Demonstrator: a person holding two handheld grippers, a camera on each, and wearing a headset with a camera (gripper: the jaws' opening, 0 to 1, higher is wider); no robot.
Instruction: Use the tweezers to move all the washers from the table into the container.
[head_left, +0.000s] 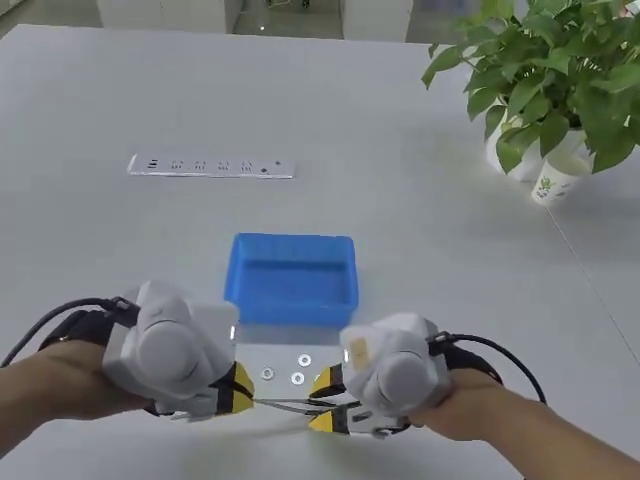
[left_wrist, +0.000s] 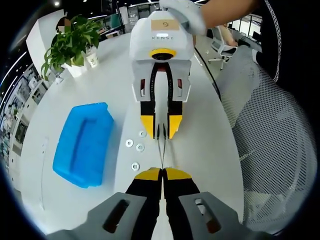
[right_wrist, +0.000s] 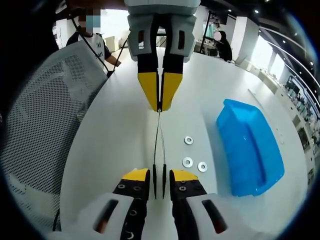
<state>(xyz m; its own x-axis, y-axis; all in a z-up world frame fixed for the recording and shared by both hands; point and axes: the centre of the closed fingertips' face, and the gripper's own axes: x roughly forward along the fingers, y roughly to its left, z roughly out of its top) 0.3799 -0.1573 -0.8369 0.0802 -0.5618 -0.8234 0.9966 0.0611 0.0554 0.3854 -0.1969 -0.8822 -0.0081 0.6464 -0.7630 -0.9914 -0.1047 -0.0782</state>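
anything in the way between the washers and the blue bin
Nothing visible. Bare table is all that lies between the three washers and the blue container just beyond them.

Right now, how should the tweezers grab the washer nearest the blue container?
With the tweezers, pinch the washer across its ring: one tip through the hole, the other outside the rim, coming down from above. It lies flat on the table, so its edge likely offers little sideways.
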